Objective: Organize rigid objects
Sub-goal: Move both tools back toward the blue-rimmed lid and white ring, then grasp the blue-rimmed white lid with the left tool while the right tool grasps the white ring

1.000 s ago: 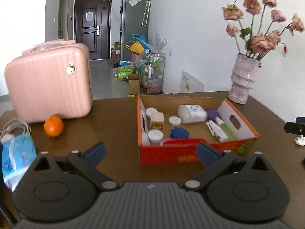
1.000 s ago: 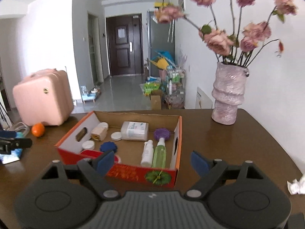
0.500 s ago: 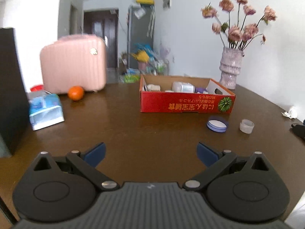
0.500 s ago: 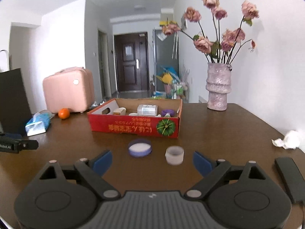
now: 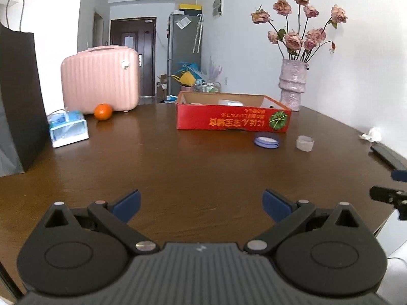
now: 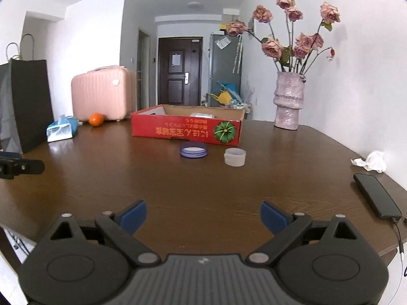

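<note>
Both jaws stand wide apart, nothing between them: left gripper (image 5: pixel 201 200) and right gripper (image 6: pixel 203 212) hang low over the near edge of the table (image 6: pixel 203 185), well back from everything.

2 rigid items sit loose on the wood: a purple lid (image 6: pixel 193 150) lying flat, and a small translucent jar (image 6: pixel 234 156) upright just beside it on its right, the 2 apart, not touching. Both lie just in front of the red box (image 6: pixel 185 129). The box already holds some containers; only tops show over its wall, count unclear.

Progress, as a judgement: mostly done, box partly filled, 2 pieces left outside. Likely next is the right gripper going for jar or lid, since they lie nearer its side.

Around: pink case (image 5: pixel 100 78) and orange (image 5: pixel 103 111) far left, tissue pack (image 5: pixel 67 128) in front of them, black paper bag (image 5: pixel 17 96) at the left edge. Vase of dried roses (image 6: pixel 288 99) stands right of the box. Crumpled tissue (image 6: pixel 371 161) and a black phone (image 6: pixel 376 199) lie at the right edge.
</note>
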Demonstrator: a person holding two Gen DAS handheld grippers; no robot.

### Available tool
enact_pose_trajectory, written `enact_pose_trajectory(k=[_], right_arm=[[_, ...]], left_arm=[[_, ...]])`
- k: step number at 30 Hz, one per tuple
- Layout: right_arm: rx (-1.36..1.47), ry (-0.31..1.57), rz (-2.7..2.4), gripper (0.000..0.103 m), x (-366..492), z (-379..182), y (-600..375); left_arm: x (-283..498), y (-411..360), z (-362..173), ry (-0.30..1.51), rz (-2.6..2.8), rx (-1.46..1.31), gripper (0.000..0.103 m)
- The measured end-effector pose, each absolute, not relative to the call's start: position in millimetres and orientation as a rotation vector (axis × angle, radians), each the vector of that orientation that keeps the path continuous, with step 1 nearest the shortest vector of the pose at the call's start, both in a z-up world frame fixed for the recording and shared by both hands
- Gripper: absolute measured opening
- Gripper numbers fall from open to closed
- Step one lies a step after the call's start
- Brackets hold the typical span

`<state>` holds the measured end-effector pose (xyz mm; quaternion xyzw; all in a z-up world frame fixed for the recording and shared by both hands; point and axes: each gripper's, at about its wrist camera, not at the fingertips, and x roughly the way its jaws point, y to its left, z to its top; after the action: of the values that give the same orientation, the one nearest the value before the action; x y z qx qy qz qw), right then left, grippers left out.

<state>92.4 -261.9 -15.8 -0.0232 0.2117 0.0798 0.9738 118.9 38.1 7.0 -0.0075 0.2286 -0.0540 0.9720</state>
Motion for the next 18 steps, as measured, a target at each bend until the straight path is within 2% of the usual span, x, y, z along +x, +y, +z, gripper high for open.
enact_pose_trajectory(k=[9, 13, 18], right_arm=[[0.0, 0.455, 0.153, 0.094, 129, -21, -273], [0.021, 0.502, 0.129, 0.089, 168, -22, -283], [0.042, 0.565, 0.126, 0.088, 224, -22, -295]], left_arm=[[167, 5, -3, 0.54, -0.169, 0.021, 0.103], [205, -20, 0, 0.544, -0.208, 0.041, 0.103], [261, -49, 1, 0.557, -0.273, 0.066, 0.103]])
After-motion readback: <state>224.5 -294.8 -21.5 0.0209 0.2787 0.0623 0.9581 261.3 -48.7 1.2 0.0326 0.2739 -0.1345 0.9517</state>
